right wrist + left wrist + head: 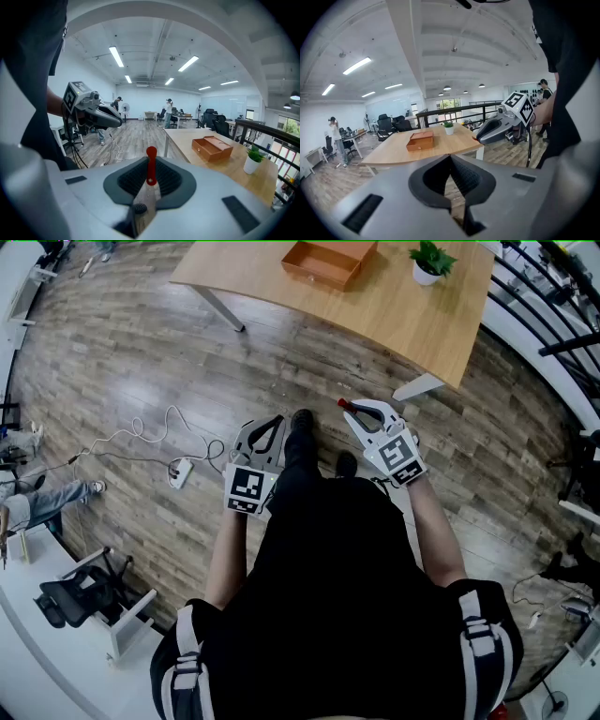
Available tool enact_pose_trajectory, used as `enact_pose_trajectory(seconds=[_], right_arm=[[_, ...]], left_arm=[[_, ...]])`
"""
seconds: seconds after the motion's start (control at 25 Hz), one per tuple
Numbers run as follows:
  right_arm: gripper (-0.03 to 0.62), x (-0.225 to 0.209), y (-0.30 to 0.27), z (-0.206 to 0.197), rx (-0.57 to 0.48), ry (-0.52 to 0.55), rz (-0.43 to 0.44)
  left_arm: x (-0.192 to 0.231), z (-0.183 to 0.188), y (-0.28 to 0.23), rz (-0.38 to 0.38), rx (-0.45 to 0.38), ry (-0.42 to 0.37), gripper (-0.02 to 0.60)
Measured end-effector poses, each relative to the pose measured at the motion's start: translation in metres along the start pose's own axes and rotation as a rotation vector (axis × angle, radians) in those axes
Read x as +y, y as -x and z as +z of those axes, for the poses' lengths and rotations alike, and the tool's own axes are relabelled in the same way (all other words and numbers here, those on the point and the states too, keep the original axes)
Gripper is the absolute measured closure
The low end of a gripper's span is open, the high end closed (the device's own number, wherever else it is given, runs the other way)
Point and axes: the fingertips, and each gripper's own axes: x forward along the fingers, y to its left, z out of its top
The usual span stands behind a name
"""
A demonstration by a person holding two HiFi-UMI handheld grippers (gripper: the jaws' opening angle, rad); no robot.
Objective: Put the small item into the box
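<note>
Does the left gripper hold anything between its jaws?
No, the left gripper has its jaws closed together, with nothing between them.

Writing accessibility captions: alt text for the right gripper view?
The right gripper holds a small red-topped item between its closed fingers. Beyond, to the right, a wooden table carries an open wooden box and a potted plant; the left gripper shows at left.

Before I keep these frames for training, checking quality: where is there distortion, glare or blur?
Head view: fisheye curves the floor planks, and glare washes some out. Left gripper view: black vignette corners, ceiling lights blown out. Right gripper view: the small item is sharp at its red tip, blurred lower down near the lens.
</note>
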Motion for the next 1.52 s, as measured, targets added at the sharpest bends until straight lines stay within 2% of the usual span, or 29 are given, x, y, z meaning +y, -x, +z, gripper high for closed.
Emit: enact_pose_trajectory(seconds=[0.16,0.36,0.56,0.8,1.04,1.28,1.52], right_arm=[[0.528,0.016,0.015,0.007,-0.017,0.032,0.019],[0.528,0.005,0.027,0.011,-0.028,0.038,-0.001],[0.528,0.005,0.024,0.011,-0.024,0.038,0.020],[0.528,0.008,0.014,0.016,-0.032,0.024,0.035],[0.528,-0.003,-0.011,0.027,-0.008,0.012,0.034],[0.528,-0.029,-0.033,0.041,-0.004,-0.005,-0.005],[0.528,-0.046,-0.057,0.057,0.008,-0.015,-0.048]], left_arm=[[-0.021,0.000,0.004,0.001,0.005,-0.004,0.560],[-0.035,0.020,-0.007,-0.028,-0.025,-0.033,0.560],[-0.026,0.026,-0.007,-0.012,-0.037,-0.023,0.560],[-0.017,0.006,-0.002,0.004,-0.013,0.026,0.560],[0.013,0.010,-0.014,-0.017,-0.015,0.030,0.560],[0.049,0.025,-0.044,-0.064,-0.031,-0.010,0.560],[0.081,0.031,-0.065,-0.115,-0.052,0.002,0.560]])
